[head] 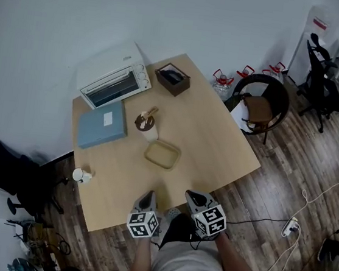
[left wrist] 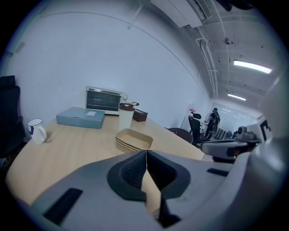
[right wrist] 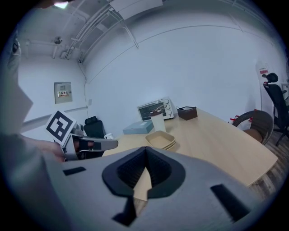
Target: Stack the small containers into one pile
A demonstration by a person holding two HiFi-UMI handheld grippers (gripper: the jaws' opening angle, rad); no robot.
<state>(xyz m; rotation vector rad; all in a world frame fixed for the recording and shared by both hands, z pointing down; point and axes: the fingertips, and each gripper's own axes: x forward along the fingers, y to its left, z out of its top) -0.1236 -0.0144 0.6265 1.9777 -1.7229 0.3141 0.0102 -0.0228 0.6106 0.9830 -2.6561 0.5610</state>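
Squarely ahead of the person, the wooden table (head: 217, 144) carries everything. A white toaster oven (head: 115, 84) sits at its far left corner, with a flat blue box (head: 101, 125) just in front of it along the left edge. Both claws hover at the near edge, side by side: the left gripper (head: 148, 195) has its jaws pressed together on nothing, and the right gripper (head: 195, 197) is likewise closed and empty. The beige small containers (head: 162, 154) lie nested in one pile near the table's middle. A brown box (head: 172, 79) occupies the far corner. A lidded white cup (head: 147, 125) stands just beyond the pile. A white mug (head: 81, 175) stands by the left edge.
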